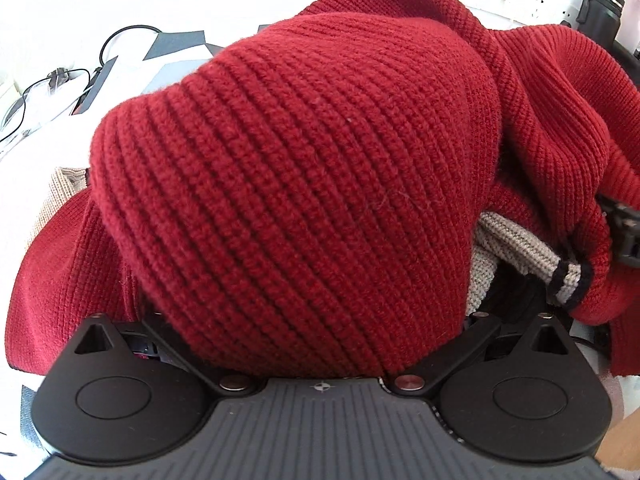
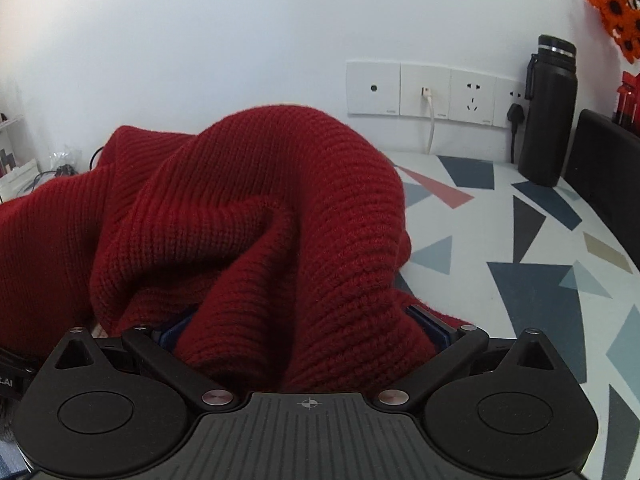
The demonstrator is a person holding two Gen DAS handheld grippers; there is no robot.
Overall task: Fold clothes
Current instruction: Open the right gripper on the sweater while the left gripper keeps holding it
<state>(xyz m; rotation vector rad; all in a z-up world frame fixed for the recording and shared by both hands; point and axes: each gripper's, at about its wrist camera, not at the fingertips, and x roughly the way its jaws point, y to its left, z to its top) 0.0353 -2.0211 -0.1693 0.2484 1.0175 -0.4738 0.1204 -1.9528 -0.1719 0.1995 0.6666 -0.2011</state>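
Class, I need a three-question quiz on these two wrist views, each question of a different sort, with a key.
1. True or false: the red sweater drapes over the left gripper.
2. What stands by the wall sockets? A) a kettle B) a black bottle C) a lamp
3. Fill in: under the sweater lies a ____ knit with black stripes.

Key: 1 true; 2 B; 3 beige

- Left gripper (image 1: 320,312): fingertips buried under the red sweater (image 1: 304,184), jaw state unreadable.
- Right gripper (image 2: 304,320): fingertips likewise covered by the sweater.
- Beige knit (image 1: 516,248) right of left jaws, mostly hidden.
- Orange flowers (image 2: 612,8) cut off at edge.
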